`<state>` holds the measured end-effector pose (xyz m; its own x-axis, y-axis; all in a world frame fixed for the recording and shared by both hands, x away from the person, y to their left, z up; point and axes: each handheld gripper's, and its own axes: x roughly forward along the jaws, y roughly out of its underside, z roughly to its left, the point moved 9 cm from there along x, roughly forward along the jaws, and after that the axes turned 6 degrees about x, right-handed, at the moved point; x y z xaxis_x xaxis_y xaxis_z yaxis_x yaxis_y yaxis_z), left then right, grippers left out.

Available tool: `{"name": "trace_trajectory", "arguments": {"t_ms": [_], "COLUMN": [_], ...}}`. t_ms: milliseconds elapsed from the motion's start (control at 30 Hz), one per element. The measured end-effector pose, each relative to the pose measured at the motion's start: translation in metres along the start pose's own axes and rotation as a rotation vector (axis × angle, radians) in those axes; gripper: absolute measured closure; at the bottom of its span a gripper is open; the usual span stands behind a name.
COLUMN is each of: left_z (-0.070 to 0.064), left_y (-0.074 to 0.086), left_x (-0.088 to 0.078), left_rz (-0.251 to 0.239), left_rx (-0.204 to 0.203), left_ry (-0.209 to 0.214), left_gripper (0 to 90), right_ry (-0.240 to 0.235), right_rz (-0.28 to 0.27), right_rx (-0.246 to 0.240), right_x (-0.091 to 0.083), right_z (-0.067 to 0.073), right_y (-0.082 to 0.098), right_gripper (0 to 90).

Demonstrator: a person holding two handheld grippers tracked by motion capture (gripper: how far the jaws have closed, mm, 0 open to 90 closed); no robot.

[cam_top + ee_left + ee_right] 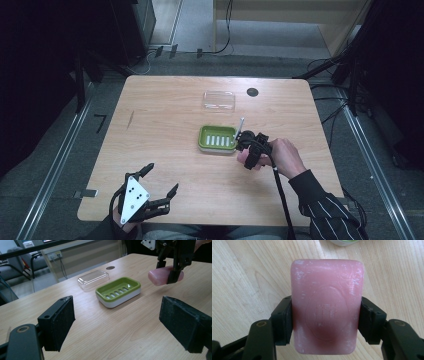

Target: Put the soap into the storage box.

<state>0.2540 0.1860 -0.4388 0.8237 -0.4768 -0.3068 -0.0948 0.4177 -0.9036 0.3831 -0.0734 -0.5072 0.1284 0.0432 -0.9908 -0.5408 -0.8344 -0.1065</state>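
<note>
Pink soap bar [327, 306] clamped between the two black jaws of the right gripper [325, 320], seen from the right gripper view. The bar is a flat, rounded-corner rectangle of translucent rose colour, darker toward its lower middle, with pale scuffs and white scratches along its edges and upper corners; an oval is pressed into its broad face, with raised lettering inside that is too soft to read. The pads press on its two long side faces, so that the bar's long axis runs along the jaws and its far end points away from the gripper, toward the rim of the green soap dish [343, 242] at the top of that view. The broad stamped face is turned to the camera, with the wooden table [244, 277] behind it. In the left gripper view the soap bar [160, 277] hangs clear above the tabletop, lying roughly level, just beside the right end of the green soap dish [118, 291], whose slotted green tray sits on a white base. A clear plastic lid [93, 278] lies beyond the dish, apart from it. In the high view the right gripper [245, 145] sits just beside the dish's right edge. The left gripper [162, 182] rests near the table's front edge, well apart from the dish, its jaws spread wide with nothing between them.
</note>
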Motion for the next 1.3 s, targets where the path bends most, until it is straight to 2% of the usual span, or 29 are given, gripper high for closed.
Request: {"name": "trace_trajectory", "arguments": {"t_ms": [533, 967, 1300], "left_z": [0.000, 0.000, 0.000], "left_y": [0.000, 0.000, 0.000], "left_x": [0.000, 0.000, 0.000], "left_rz": [0.000, -0.002, -0.002], "left_rx": [-0.001, -0.001, -0.002], "left_ry": [0.001, -0.001, -0.001], "left_gripper": [13.6, 13.7, 13.7], "right_ry": [0.014, 0.032, 0.035], "right_rz": [-0.037, -0.053, -0.063], "right_rx": [-0.010, -0.047, -0.056], "right_x": [-0.012, -0.023, -0.028], "right_z": [-0.009, -0.017, -0.018], "right_y": [-0.010, -0.021, -0.031], "right_gripper": [38.8, 38.8, 38.8]}}
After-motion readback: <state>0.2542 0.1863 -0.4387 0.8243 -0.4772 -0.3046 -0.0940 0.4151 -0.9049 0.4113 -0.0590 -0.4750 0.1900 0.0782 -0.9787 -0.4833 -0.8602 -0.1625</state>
